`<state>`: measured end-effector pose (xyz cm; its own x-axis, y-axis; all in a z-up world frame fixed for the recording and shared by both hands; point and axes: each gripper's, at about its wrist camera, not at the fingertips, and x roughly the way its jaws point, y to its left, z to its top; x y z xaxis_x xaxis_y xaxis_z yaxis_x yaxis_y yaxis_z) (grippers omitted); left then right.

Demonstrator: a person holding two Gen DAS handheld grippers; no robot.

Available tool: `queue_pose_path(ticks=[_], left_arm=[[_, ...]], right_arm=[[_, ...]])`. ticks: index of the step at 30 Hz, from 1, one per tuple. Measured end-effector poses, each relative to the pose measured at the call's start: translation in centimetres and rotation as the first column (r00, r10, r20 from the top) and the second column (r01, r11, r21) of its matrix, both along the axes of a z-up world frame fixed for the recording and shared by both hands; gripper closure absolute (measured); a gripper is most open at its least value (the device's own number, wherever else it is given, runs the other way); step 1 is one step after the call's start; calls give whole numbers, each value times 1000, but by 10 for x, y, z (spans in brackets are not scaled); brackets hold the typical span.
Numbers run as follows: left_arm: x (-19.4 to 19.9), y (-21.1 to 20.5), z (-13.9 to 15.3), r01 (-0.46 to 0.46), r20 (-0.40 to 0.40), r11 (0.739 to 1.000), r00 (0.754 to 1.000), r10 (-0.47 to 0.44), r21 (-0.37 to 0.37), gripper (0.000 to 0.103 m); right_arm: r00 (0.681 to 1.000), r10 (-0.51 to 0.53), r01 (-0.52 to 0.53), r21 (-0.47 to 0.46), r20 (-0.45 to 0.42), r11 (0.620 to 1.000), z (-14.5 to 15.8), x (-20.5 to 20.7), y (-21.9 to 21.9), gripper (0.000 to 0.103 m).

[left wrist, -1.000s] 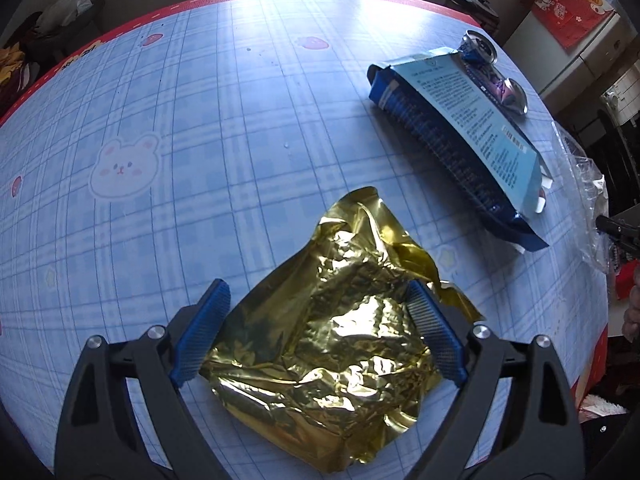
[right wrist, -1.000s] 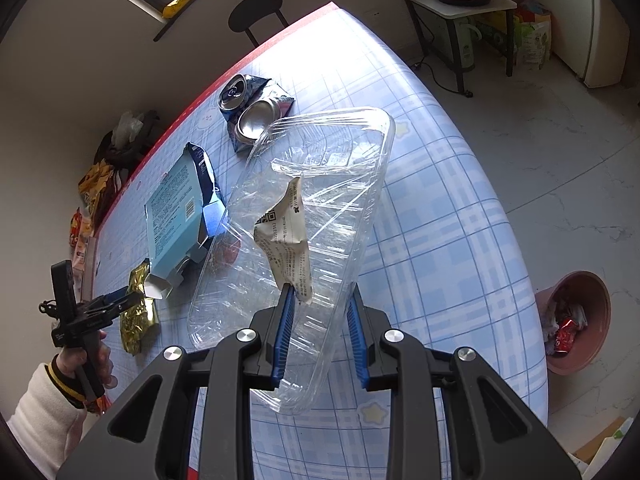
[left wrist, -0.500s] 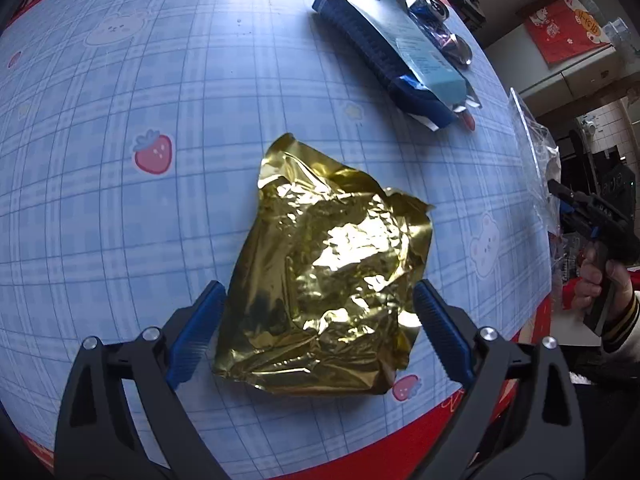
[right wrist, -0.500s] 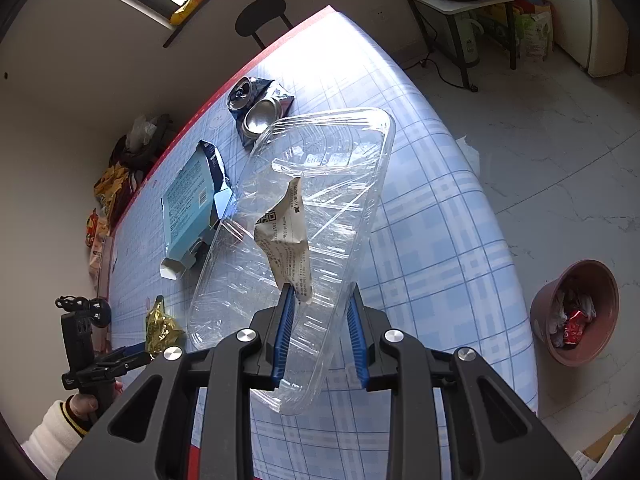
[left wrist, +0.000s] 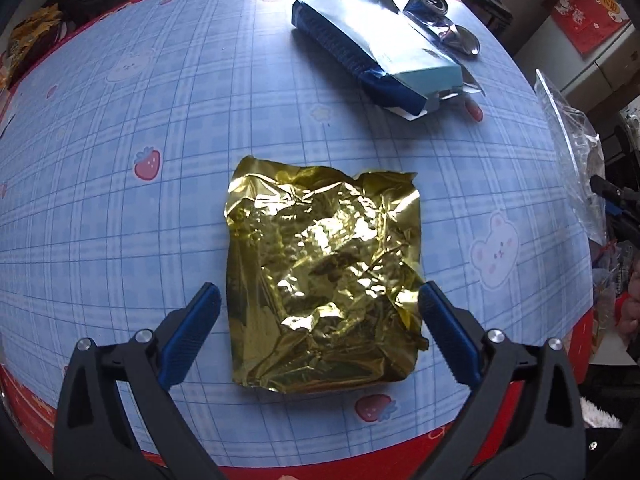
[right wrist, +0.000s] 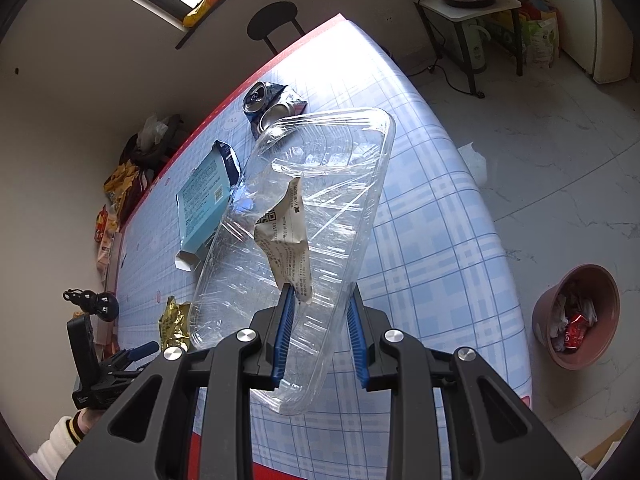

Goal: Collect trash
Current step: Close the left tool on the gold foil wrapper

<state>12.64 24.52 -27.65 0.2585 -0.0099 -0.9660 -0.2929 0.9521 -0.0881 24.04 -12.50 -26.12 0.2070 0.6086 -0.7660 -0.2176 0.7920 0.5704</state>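
One gold foil wrapper (left wrist: 324, 276) lies flat on the table (left wrist: 120, 200) between the fingers of my left gripper (left wrist: 320, 320); the jaws are opening, spread wide to either side of it, and the pads do not press it. My right gripper (right wrist: 320, 332) pinches one clear plastic tray (right wrist: 304, 216) by its near end, lifted off the table, with one printed paper label (right wrist: 286, 236) stuck to it. Beyond the gold foil wrapper lies one blue carton (left wrist: 376, 56), open at one end. Past that carton lie two crushed cans (left wrist: 444, 20) on a dark wrapper. One brown bin (right wrist: 576, 316) with trash inside stands on the floor, off the table's edge. Nothing lies on top of the gold foil wrapper.
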Motion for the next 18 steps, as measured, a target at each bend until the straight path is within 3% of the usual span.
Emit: queue_pose_path(ticks=[3, 7, 12, 14, 18], left_arm=[[11, -17, 9, 7, 11, 996, 1000, -8, 93, 6], [19, -37, -1, 20, -50, 973, 999, -9, 229, 6], [26, -58, -14, 76, -104, 917, 994, -38, 392, 6], [27, -59, -16, 70, -106, 908, 994, -28, 413, 5], [23, -49, -16, 52, -106, 924, 994, -12, 379, 9]], right_arm=[[1000, -5, 5, 4, 2, 1000, 1, 0, -3, 77], [1000, -14, 14, 8, -1, 1000, -1, 1, -7, 77], [1000, -22, 22, 12, -7, 1000, -2, 1, -8, 77], [1000, -24, 24, 13, -8, 1000, -2, 1, -9, 77], [999, -33, 33, 12, -10, 999, -3, 2, -11, 77]])
